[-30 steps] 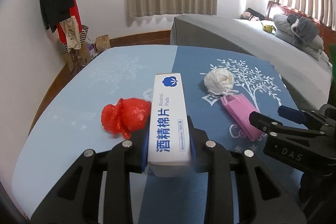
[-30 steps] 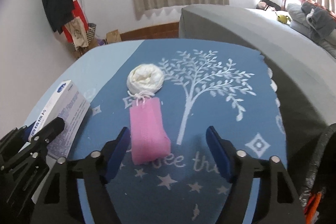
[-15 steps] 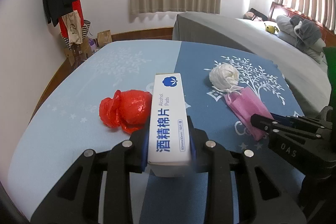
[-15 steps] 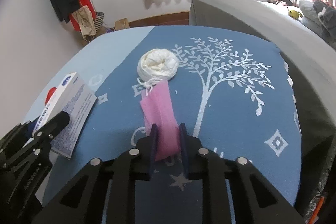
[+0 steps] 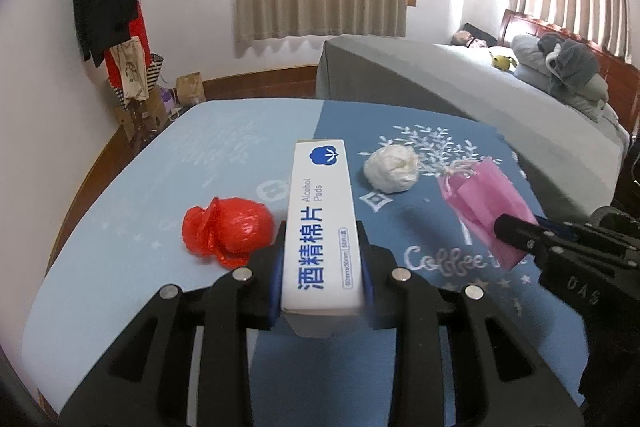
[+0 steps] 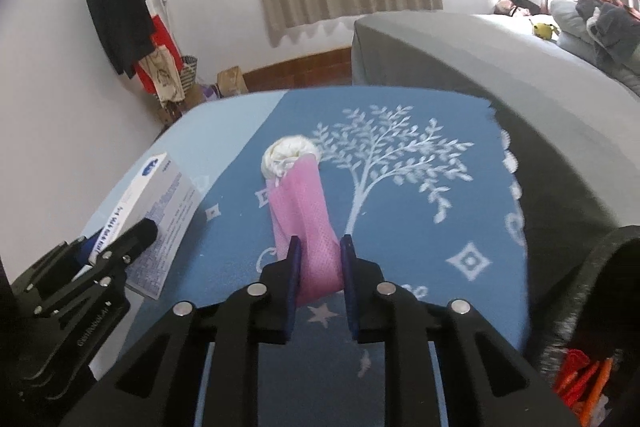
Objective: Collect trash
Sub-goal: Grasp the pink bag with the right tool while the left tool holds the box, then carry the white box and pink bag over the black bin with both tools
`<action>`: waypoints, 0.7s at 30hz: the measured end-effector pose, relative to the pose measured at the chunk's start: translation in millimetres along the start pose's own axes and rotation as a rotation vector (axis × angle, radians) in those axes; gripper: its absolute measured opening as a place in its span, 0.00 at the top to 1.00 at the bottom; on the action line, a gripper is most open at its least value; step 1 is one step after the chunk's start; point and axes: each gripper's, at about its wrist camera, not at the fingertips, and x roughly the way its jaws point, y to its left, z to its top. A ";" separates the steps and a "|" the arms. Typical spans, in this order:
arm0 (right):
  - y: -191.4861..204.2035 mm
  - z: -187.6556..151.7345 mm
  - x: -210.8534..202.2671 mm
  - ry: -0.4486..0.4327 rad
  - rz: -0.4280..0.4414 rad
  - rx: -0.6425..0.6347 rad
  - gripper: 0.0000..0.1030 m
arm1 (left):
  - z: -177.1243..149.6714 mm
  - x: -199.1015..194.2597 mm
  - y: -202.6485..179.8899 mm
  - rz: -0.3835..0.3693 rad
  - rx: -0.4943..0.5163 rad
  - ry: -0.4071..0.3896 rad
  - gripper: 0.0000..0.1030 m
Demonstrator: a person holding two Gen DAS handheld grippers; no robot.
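Note:
My left gripper [image 5: 322, 267] is shut on a white alcohol pads box [image 5: 322, 223] and holds it above the blue tablecloth [image 5: 224, 147]. The box also shows in the right wrist view [image 6: 160, 211]. My right gripper [image 6: 320, 263] is shut on a pink mesh pouch [image 6: 306, 223] and has it lifted off the cloth; the pouch also shows in the left wrist view [image 5: 486, 199]. A white crumpled ball [image 5: 392, 169] lies on the cloth behind the pouch. A red crumpled plastic bag [image 5: 228, 229] lies left of the box.
A grey-covered bed [image 5: 460, 95] stands behind and to the right of the table. A coat rack [image 5: 108, 7] with bags is by the left wall. A dark bin rim [image 6: 592, 291] holding orange and red wrappers [image 6: 580, 379] sits at the lower right.
My right gripper closed on the pink pouch and lifted it off the cloth. My left gripper kept hold of the box and rose slightly.

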 end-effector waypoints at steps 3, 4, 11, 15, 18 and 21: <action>-7.6 2.2 -15.6 -0.024 -0.007 0.013 0.81 | 1.8 -7.8 -8.9 -0.008 0.013 -0.007 0.72; -10.3 2.6 -21.2 -0.032 -0.010 0.017 0.81 | 2.7 -9.6 -11.3 -0.009 0.016 -0.009 0.72; -24.6 2.7 -56.2 -0.090 -0.038 0.014 0.81 | 7.5 -28.6 -32.0 -0.040 0.039 -0.039 0.72; -34.3 2.4 -75.6 -0.115 -0.046 0.028 0.81 | 10.5 -39.9 -44.7 -0.061 0.048 -0.054 0.72; -40.1 1.9 -89.2 -0.132 -0.055 0.028 0.81 | 13.7 -48.0 -53.2 -0.075 0.055 -0.067 0.72; -45.6 1.0 -101.2 -0.146 -0.065 0.037 0.81 | 16.2 -57.6 -64.6 -0.088 0.068 -0.080 0.72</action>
